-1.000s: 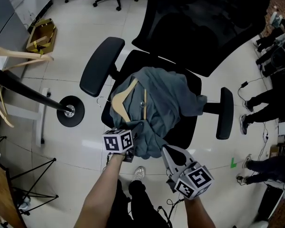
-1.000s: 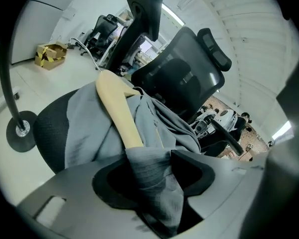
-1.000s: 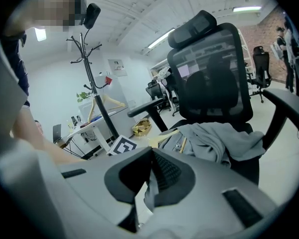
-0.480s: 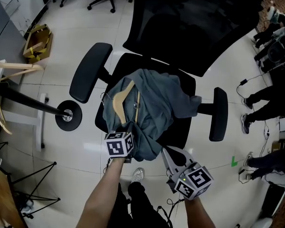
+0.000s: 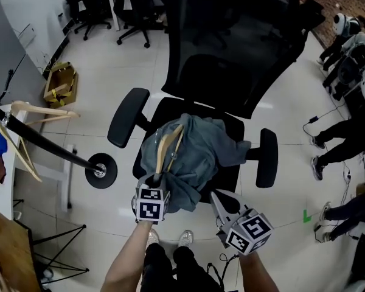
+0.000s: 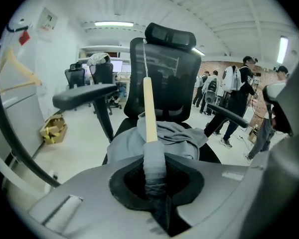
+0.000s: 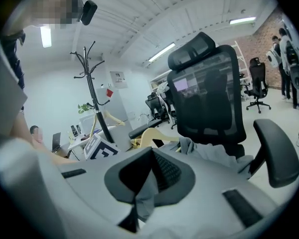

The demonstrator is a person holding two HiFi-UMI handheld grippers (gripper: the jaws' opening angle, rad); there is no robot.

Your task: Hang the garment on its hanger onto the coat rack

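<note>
Now, the left gripper (image 6: 154, 183) has just been closing and is clamped narrow on one arm of the wooden hanger (image 6: 149, 108), with a wrap of grey cloth between pads and wood. The garment (image 5: 201, 151) lies heaped on the seat of the office chair (image 5: 231, 59) at twelve o'clock from the person, only partly over the hanger. The right gripper (image 5: 218, 196), at about five o'clock of the heap, looks pinched shut on a fold of its hem. Here's the worry: that left grip sits far out on the arm, not up by the wire hook (image 6: 144, 59), so the hanger could swing or twist in the jaws, and cloth under the pads makes a slippery hold. Loose fabric may slide off the bare shoulder, or drag and catch on the armrest (image 5: 128, 117) at ten o'clock. The coat rack (image 5: 48, 145) leans in at nine o'clock, already carrying spare hangers (image 5: 42, 111), so the hook could tangle there.
</note>
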